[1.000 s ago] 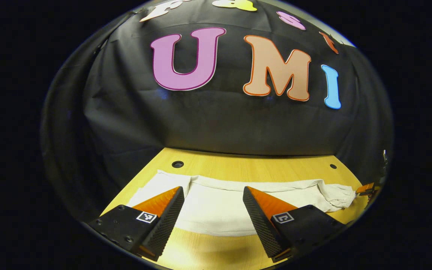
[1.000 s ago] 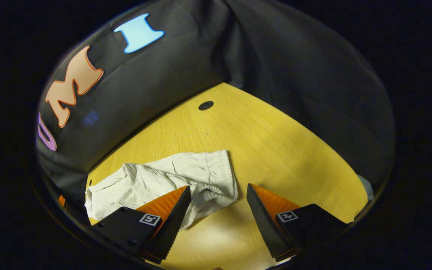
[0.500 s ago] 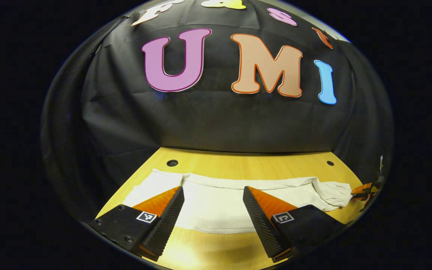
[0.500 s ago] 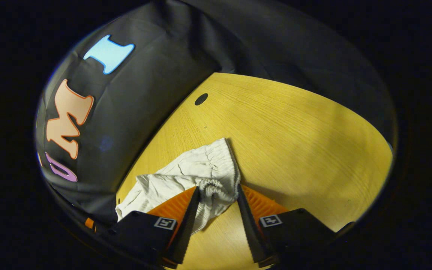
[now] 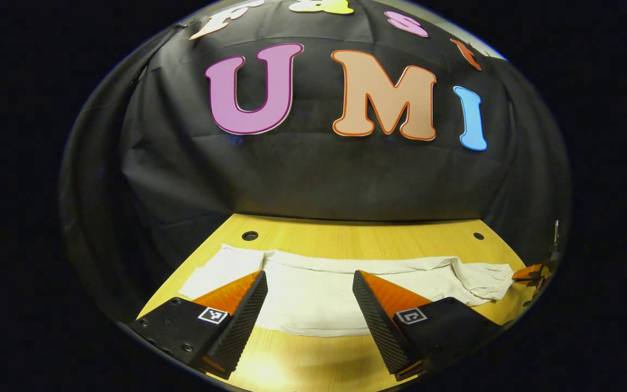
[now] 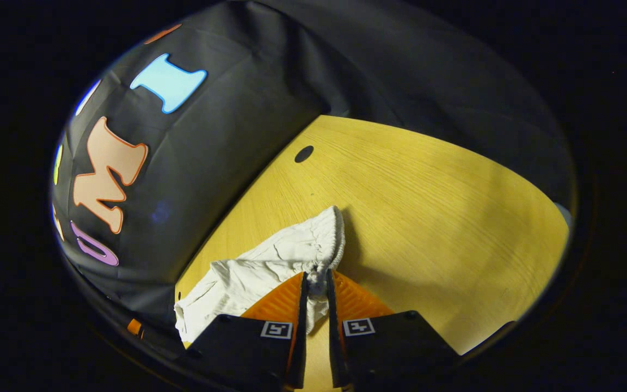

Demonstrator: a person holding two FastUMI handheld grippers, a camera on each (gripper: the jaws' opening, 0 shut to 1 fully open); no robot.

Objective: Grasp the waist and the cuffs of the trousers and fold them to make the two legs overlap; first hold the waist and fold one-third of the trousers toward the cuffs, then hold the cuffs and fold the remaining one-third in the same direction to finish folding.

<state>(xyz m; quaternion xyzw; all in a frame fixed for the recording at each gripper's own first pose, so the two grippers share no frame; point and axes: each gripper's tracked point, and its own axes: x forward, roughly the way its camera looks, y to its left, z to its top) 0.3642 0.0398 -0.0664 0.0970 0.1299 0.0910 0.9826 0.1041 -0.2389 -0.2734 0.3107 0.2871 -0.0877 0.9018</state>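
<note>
White trousers (image 5: 313, 294) lie stretched flat across the yellow wooden table (image 5: 346, 239), cuffs at the left and crumpled waist at the right. My left gripper (image 5: 309, 275) hovers open over the near edge of the legs, its fingers wide apart with cloth showing between them. At the far right, the right gripper (image 5: 528, 272) sits at the waist end. In the right gripper view, my right gripper (image 6: 316, 283) is shut on the gathered elastic waistband (image 6: 331, 237), and the rest of the trousers (image 6: 259, 269) trail away to the left.
The black cloth wall (image 5: 313, 174) closes off the table's far side. Two round holes (image 5: 249, 236) (image 5: 478, 236) sit near the table's back edge, and one hole (image 6: 303, 153) also appears in the right gripper view. Bare tabletop (image 6: 444, 218) spreads to the right of the waist.
My right gripper went from open around the waistband to shut on it, bunching the cloth. The left gripper stayed open and barely shifted.
</note>
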